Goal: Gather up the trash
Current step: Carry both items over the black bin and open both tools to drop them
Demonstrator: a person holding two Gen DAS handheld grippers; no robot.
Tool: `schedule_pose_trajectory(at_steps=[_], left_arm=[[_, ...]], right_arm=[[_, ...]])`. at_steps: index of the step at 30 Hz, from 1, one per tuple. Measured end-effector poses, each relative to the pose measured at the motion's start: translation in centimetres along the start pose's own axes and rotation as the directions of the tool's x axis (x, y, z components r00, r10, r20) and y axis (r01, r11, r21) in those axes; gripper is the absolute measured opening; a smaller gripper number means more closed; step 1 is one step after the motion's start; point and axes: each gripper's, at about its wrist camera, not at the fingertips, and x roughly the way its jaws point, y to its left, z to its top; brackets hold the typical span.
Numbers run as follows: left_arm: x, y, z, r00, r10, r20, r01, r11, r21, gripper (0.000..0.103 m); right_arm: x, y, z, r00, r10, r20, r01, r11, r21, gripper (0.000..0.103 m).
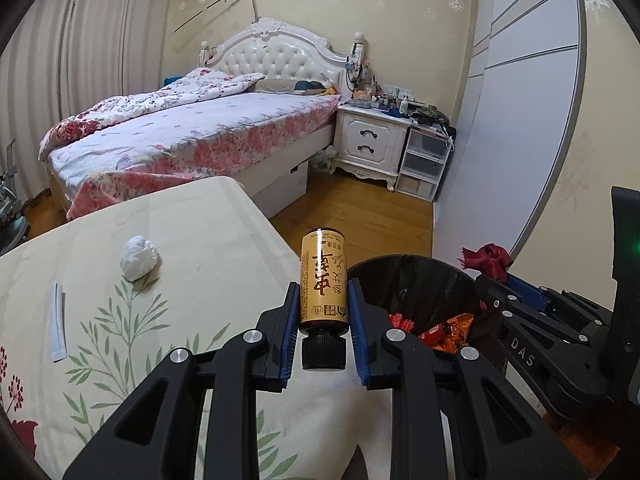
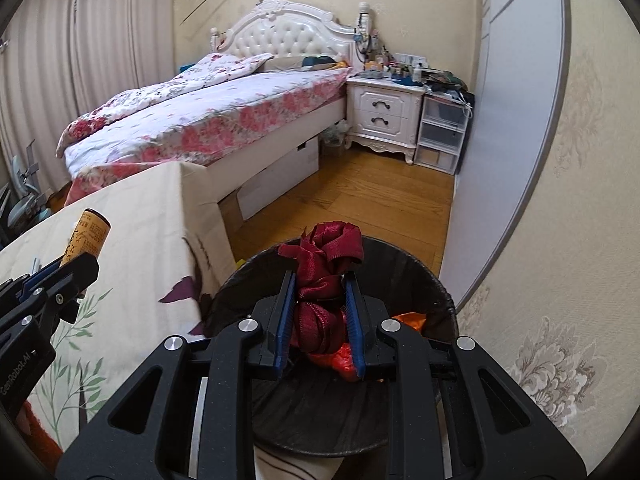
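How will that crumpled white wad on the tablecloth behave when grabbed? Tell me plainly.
The white wad looks like crumpled tissue or thin plastic, so it is probably very light and will squash between the tongs. Its rounded, creased shape suggests it may scoot or roll if nudged. It sits alone on the tablecloth, so nothing should snag.

gold bottle (image 1: 323,280) with black cap, dark red ribbon (image 2: 326,276), black bin (image 2: 400,272), leaf-patterned cream tablecloth (image 1: 180,248).

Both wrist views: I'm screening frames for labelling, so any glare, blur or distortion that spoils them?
Left wrist: a glare streak on the gold bottle, label readable; the wardrobe edge bows from fisheye. Right wrist: the red ribbon bundle is sharp, the bin rim is dark, corners vignetted.
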Motion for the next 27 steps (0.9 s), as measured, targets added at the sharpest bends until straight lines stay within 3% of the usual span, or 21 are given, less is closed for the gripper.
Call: schedule_pose_trajectory(at_steps=[27], left_arm=[[8.0, -4.0, 0.9, 0.992, 0.017, -0.127, -0.006, 0.996, 0.091, 0.025]], right_arm=[[5.4, -3.4, 0.2, 0.996, -0.05, -0.068, 0.056, 0.994, 0.096, 0.023]])
